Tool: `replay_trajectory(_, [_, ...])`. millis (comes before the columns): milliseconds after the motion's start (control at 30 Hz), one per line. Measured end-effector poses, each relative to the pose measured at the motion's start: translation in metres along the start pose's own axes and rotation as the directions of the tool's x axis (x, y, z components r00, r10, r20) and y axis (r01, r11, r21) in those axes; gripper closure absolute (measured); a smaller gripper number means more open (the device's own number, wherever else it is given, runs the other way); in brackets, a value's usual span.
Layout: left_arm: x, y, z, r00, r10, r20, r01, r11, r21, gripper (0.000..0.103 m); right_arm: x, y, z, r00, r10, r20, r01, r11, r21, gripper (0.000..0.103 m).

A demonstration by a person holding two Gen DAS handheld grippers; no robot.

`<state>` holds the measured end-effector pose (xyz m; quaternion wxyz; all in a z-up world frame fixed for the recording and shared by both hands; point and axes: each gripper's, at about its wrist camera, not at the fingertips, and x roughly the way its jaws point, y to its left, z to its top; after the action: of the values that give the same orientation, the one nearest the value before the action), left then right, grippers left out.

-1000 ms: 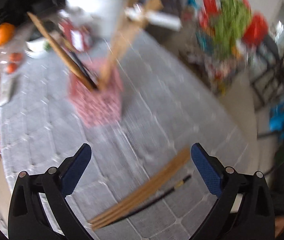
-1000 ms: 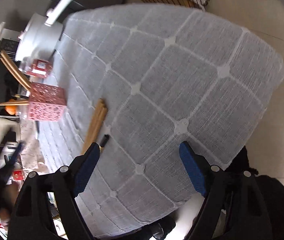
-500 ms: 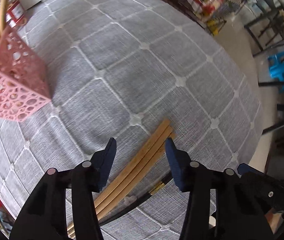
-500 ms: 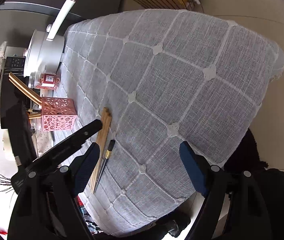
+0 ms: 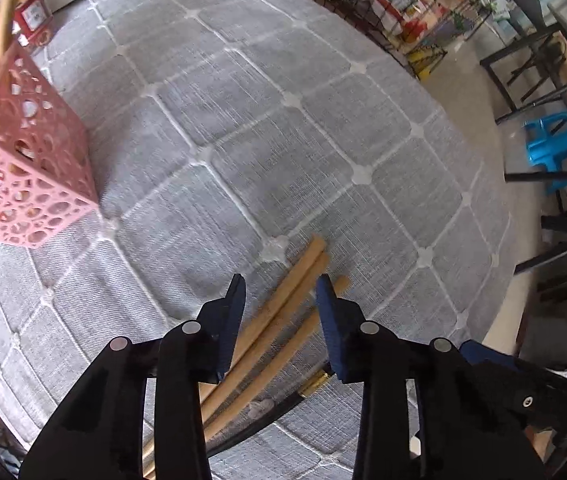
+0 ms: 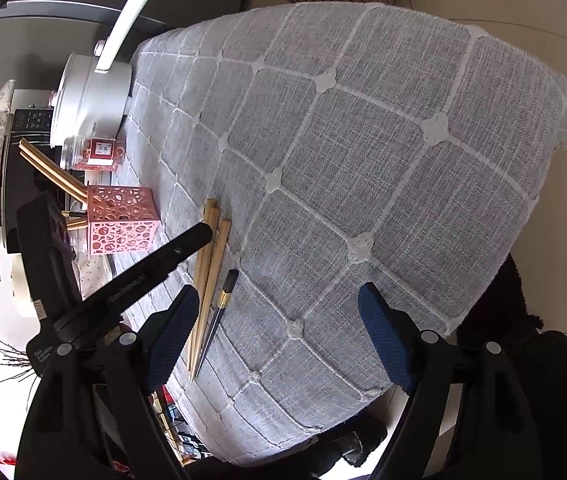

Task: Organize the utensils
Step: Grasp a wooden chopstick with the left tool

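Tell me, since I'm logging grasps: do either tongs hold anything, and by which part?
Nothing is held yet. The left tongs straddle the wooden chopsticks near their thick ends, jaws apart. The right tongs hang open.

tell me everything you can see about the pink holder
The pink holder is a square, open-topped box, plastic by its look, its walls pierced with round holes. It stands upright on the grey cloth near the white pot and a red-labelled jar. Wooden chopsticks lean out of its top. Neither tool touches it.
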<state>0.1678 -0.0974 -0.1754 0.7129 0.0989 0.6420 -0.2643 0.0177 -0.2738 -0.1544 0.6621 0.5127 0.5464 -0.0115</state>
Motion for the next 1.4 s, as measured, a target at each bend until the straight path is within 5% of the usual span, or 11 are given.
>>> replay_trajectory(300, [-0.003, 0.009, -0.005, 0.998, 0.059, 0.005, -0.059, 0.998, 0.024, 0.069, 0.007, 0.003, 0.000, 1.000, -0.006, -0.012, 0.006, 1.000, -0.001, 0.023])
replay_trajectory(600, [0.007, -0.016, -0.013, 0.988, 0.150, 0.022, -0.152, 0.976, 0.158, 0.075, 0.010, 0.002, 0.002, 1.000, -0.015, -0.013, 0.016, 1.000, 0.020, 0.023])
replay_trajectory(667, [0.007, -0.012, -0.013, 0.988, 0.153, 0.027, -0.155, 0.977, 0.145, 0.087, 0.010, 0.001, 0.002, 1.000, -0.019, -0.011, 0.019, 1.000, 0.019, 0.023])
replay_trajectory(733, [0.005, -0.001, -0.015, 0.992, 0.124, 0.037, -0.128, 0.984, 0.122, 0.088, 0.010, 0.001, 0.002, 1.000, -0.022, -0.008, 0.022, 1.000, 0.019, 0.023])
replay_trajectory(900, [-0.007, 0.027, -0.037, 0.981, 0.148, 0.124, -0.155, 0.987, 0.041, 0.094, 0.012, 0.009, 0.004, 0.998, -0.053, 0.022, 0.053, 0.999, 0.002, 0.023])
replay_trajectory(1067, [-0.051, 0.063, -0.072, 0.965, 0.108, 0.240, -0.097, 0.994, -0.059, 0.097, 0.027, 0.041, 0.006, 0.998, -0.051, 0.029, 0.053, 0.998, -0.037, 0.023])
replay_trajectory(1233, [-0.115, 0.082, -0.096, 0.919, 0.074, 0.387, -0.026, 0.992, -0.127, 0.097, 0.056, 0.074, 0.009, 0.996, -0.084, 0.013, 0.085, 0.995, -0.058, 0.025])
replay_trajectory(1333, [-0.140, 0.086, -0.110, 0.895, 0.055, 0.443, 0.002, 0.992, -0.127, 0.097, 0.076, 0.092, 0.010, 0.988, -0.150, 0.019, 0.152, 0.982, -0.109, 0.042])
replay_trajectory(1400, [-0.148, 0.085, -0.114, 0.884, 0.050, 0.464, 0.012, 0.992, -0.128, 0.097, 0.088, 0.100, 0.012, 0.983, -0.186, 0.004, 0.185, 0.972, -0.144, 0.074])
